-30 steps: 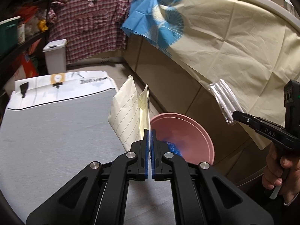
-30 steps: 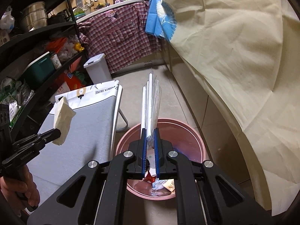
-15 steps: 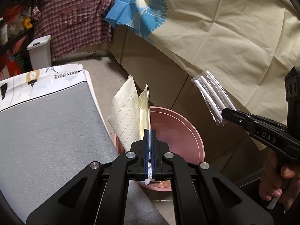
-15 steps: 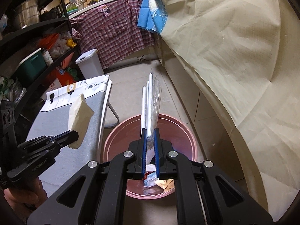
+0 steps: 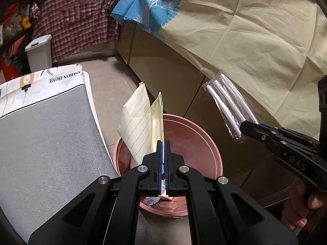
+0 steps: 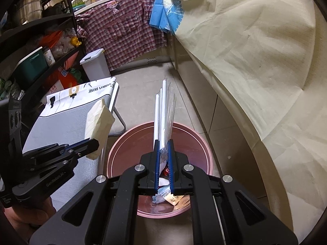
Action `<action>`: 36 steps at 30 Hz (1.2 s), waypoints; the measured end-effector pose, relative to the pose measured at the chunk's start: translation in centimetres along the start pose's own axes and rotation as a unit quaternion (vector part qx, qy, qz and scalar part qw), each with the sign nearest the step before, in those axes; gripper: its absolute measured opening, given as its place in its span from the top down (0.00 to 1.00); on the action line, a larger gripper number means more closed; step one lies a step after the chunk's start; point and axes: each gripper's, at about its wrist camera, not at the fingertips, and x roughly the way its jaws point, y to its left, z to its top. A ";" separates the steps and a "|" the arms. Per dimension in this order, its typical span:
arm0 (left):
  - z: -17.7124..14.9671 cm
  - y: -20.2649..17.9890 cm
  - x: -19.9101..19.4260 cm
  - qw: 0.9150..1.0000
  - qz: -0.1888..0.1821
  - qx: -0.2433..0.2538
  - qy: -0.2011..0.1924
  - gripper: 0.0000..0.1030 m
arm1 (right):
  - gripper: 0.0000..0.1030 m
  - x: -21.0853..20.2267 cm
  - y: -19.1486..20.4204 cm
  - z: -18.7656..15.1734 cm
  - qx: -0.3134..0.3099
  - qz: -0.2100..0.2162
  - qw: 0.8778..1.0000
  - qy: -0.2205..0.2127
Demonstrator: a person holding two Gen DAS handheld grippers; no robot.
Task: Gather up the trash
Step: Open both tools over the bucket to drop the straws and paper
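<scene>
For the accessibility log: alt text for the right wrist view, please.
The right gripper holds a clear packet of white straws above a pink bucket with trash inside. The left gripper holds folded lined paper beside it.

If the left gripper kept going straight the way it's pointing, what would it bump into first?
Probably the round pink plastic basin on the floor. The left gripper, shut on a folded sheet of lined cream paper, aims down into it, toward the wrappers at its bottom; depth is uncertain.
</scene>
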 end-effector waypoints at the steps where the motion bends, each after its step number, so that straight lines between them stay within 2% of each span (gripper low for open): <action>1: 0.0 0.0 0.2 1.000 0.000 0.000 0.002 0.98 | 0.93 0.1 0.0 0.0 -0.001 0.000 1.000 0.000; 6: 0.1 -0.4 0.8 1.000 -0.004 0.002 0.007 0.98 | 0.92 0.5 -0.1 -0.1 -0.001 -0.003 1.000 0.009; 8: 0.0 -0.6 1.1 1.000 -0.013 0.004 0.016 0.98 | 0.89 0.8 -0.2 -0.1 0.002 -0.006 1.000 0.016; 9: 0.0 -0.7 1.3 1.000 -0.013 0.005 0.018 0.94 | 0.85 1.1 -0.2 -0.1 0.004 -0.004 1.000 0.024; 10: 0.0 -0.8 1.3 1.000 -0.010 0.006 0.021 0.91 | 0.77 1.3 -0.3 -0.2 0.007 -0.002 0.999 0.031; 11: 0.0 -0.8 1.3 1.000 -0.009 0.004 0.021 0.78 | 0.71 1.4 -0.3 -0.2 0.008 -0.004 0.999 0.032; 12: -0.1 -0.7 1.1 1.000 -0.012 0.003 0.018 0.66 | 0.58 1.4 -0.4 -0.2 0.009 -0.007 0.999 0.031; 13: 0.0 -0.5 0.6 1.000 -0.012 0.001 0.010 0.62 | 0.50 1.3 -0.4 -0.2 0.010 -0.010 1.000 0.028; 19: 0.1 0.5 -1.2 1.000 -0.003 -0.011 -0.008 0.61 | 0.48 1.1 -0.7 -0.3 0.018 -0.018 0.999 0.026; 24: -0.1 1.1 -3.4 0.999 0.018 -0.024 -0.025 0.55 | 0.41 -0.2 -0.6 -0.5 0.018 -0.028 0.999 0.008; 26: -0.1 1.2 -4.6 0.998 0.030 -0.031 -0.037 0.46 | 0.36 -1.1 -0.4 -0.6 0.019 -0.033 0.999 -0.004; 27: -0.2 1.3 -5.3 0.998 0.036 -0.034 -0.044 0.44 | 0.31 -1.7 -0.5 -0.7 0.020 -0.033 0.999 -0.010; 28: -0.3 1.3 -5.9 0.997 0.041 -0.036 -0.049 0.43 | 0.25 -2.6 -0.5 -0.9 0.025 -0.035 0.999 -0.021; 32: -1.3 0.7 -8.9 0.995 0.069 -0.044 -0.062 0.38 | 0.17 -5.4 -0.6 -1.9 0.043 -0.037 0.997 -0.048; 36: -2.6 -0.8 -12.3 0.992 0.097 -0.022 -0.071 0.29 | 0.09 -9.1 0.7 -3.7 0.031 -0.051 0.995 -0.076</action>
